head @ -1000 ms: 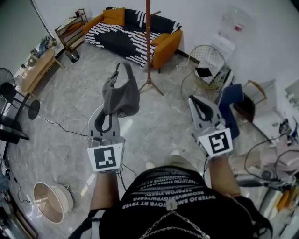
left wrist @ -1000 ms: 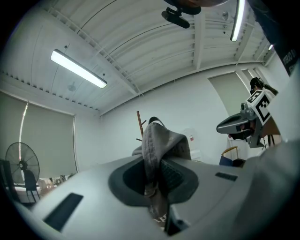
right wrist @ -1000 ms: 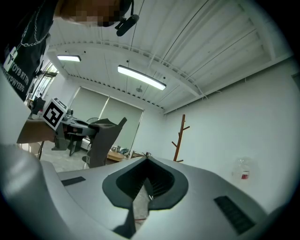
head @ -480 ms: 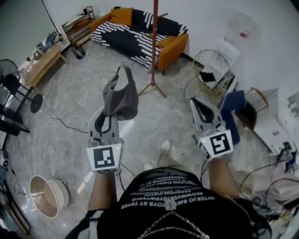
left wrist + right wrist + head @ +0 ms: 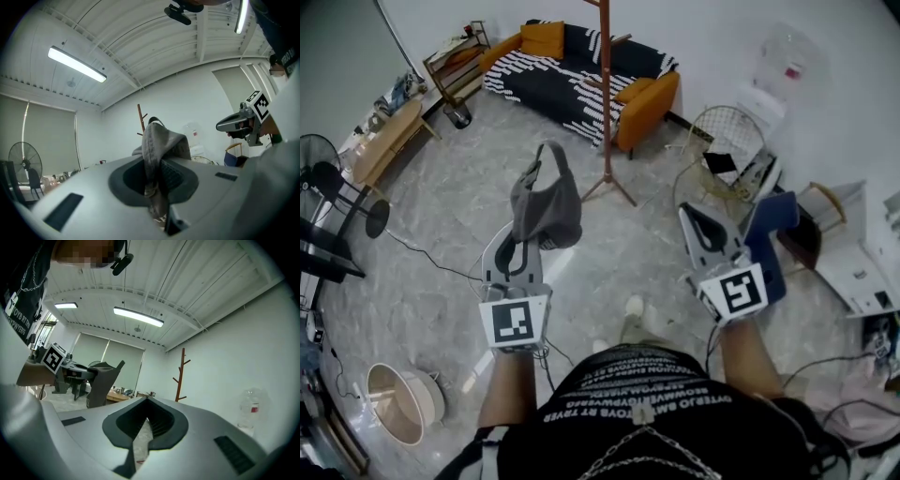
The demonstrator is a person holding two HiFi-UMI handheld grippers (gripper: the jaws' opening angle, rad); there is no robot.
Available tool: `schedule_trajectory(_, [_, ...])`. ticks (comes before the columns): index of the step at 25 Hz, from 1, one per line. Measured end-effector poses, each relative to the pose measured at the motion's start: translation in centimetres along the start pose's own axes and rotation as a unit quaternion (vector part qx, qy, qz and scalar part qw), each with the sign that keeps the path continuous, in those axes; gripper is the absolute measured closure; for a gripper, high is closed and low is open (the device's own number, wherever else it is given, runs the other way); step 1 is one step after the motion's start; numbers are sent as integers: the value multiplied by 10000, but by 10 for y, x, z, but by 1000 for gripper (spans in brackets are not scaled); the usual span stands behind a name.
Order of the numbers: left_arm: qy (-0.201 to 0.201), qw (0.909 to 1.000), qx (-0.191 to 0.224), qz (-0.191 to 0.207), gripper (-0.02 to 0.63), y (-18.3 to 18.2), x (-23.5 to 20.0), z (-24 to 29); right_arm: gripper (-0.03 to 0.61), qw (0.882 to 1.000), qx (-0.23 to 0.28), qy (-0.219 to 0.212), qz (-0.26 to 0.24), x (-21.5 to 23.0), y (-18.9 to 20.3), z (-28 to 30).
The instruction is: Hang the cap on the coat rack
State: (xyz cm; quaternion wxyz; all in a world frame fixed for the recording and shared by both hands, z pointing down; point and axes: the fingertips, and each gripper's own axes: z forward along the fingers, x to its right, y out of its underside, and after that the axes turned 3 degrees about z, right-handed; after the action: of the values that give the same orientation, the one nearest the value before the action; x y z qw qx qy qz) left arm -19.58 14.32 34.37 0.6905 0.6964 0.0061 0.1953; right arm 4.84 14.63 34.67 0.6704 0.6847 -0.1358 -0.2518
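Note:
A grey cap (image 5: 546, 202) hangs bunched from the tips of my left gripper (image 5: 525, 234), which is shut on its fabric. In the left gripper view the cap (image 5: 161, 145) rises between the jaws of that gripper (image 5: 157, 166). The brown wooden coat rack (image 5: 606, 103) stands ahead on the floor, in front of the sofa. Its pole also shows behind the cap (image 5: 140, 117). My right gripper (image 5: 688, 210) is held level at the right, shut with nothing in it. In its own view that gripper (image 5: 147, 403) points left of the coat rack (image 5: 180, 376), with the cap (image 5: 101, 380) at the far left.
A black-and-white striped sofa (image 5: 572, 70) with orange cushions stands behind the rack. A wire basket chair (image 5: 722, 141), a water dispenser (image 5: 773, 66) and a blue chair (image 5: 769, 234) are at the right. At the left are a fan (image 5: 319, 178), a wooden table (image 5: 384, 136) and a round basket (image 5: 398, 403).
The rack and sofa have shifted slightly in the head view as the person steps. Both grippers keep their pose, and the cap stays in the left one.

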Motion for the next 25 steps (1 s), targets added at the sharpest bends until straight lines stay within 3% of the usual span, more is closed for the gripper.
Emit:
schedule_trajectory(12, [-68,9996,-292,-19,589,11,5,95,586,9998,24,-185,85,72,17,69])
schedule_trajectory(25, [-51,9994,-328,-45,589,3,18,170,586,9991,129,-289,-276,124,14,117])
